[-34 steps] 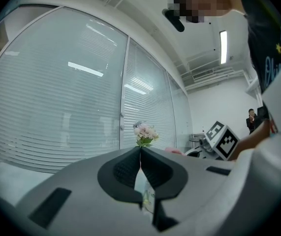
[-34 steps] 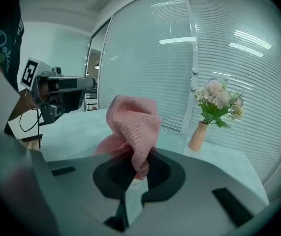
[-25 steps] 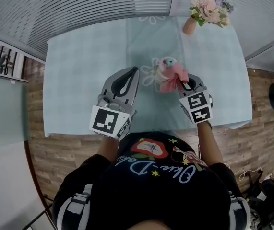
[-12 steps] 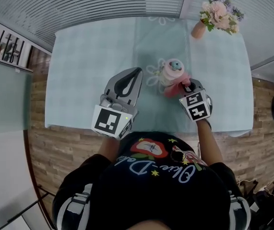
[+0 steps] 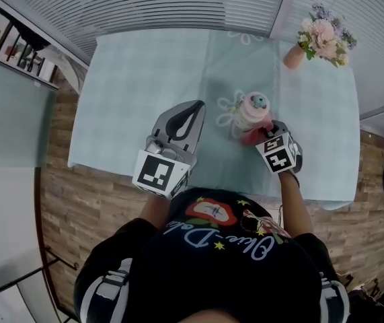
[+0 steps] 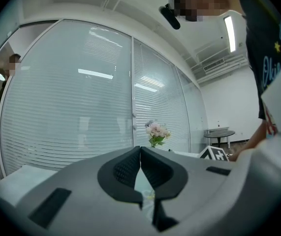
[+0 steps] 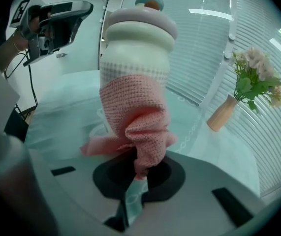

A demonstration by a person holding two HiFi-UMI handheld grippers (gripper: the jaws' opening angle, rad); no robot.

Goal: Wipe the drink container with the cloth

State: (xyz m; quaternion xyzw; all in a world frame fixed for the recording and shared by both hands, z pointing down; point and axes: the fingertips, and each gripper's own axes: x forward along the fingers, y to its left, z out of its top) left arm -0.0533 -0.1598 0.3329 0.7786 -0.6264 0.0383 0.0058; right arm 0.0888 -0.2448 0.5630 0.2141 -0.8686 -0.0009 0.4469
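Jaws pinch bunched pink cloth (image 7: 138, 117) against container (image 7: 138, 48).

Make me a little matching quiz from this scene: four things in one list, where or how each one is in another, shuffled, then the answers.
Things:
1. left gripper
2. pink knitted cloth
3. white plastic drink container with a rounded lid
4. peach vase of pink flowers

Place or state:
a. far right corner of the pale blue-green table
b. upright mid-table, lower side covered by cloth
c. jaws shut, holding nothing
d. pinched in the right gripper

Pairs: 1-c, 2-d, 3-b, 4-a.
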